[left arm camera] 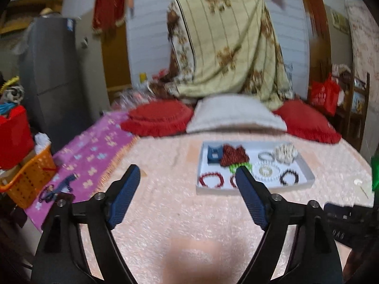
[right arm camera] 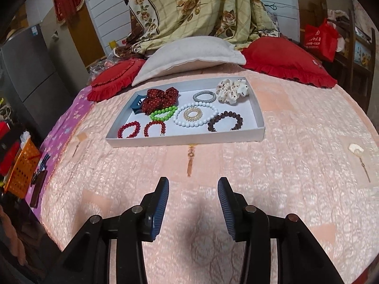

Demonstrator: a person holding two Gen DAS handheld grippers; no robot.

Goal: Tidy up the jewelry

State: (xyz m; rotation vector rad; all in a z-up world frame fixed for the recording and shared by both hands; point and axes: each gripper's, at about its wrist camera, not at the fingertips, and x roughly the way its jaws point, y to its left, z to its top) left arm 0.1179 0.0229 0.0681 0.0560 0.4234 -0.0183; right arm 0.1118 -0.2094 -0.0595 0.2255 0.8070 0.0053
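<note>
A white tray lies on the pink bedspread and holds jewelry: two red bead bracelets, a green bead bracelet, a white bead ring, a dark brown bracelet, a dark red scrunchie and a cream scrunchie. A tassel charm lies on the bed just in front of the tray. My right gripper is open and empty, short of the charm. My left gripper is open and empty, left of the tray; its right finger overlaps the tray's front.
A white pillow and red cushions lie behind the tray. A cream charm with a pin lies on the bed at right. A purple cloth and an orange basket are at the bed's left edge.
</note>
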